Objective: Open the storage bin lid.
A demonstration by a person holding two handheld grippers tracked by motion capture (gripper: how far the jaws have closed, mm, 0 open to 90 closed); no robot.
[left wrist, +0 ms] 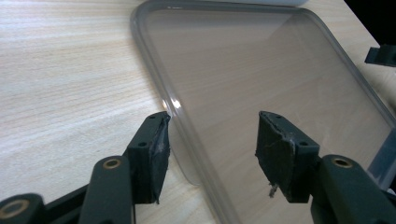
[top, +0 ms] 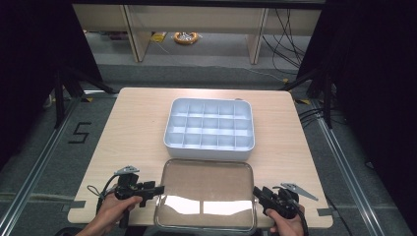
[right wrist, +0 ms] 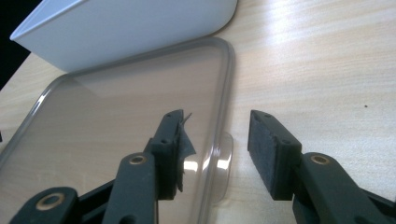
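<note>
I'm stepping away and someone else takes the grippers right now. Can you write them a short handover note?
Left gripper: open, jaws straddling the left rim of the clear lid, not pressing it.
Right gripper: open, jaws astride the lid's right rim and its small tab, not pressing it.
The lid lies flat on the table, at the near edge. The white compartment tray sits just behind it, uncovered, its compartments apparently empty.
Done: both grippers lined up on the lid.
Left: probably grip both rims, then lift.

We see a pale wooden table (top: 133, 128) on grey carpet (top: 54, 162) marked with a black 5 (top: 79, 132), wooden furniture legs (top: 135, 34) and loose cables (top: 290, 39) behind, darkness either side.
</note>
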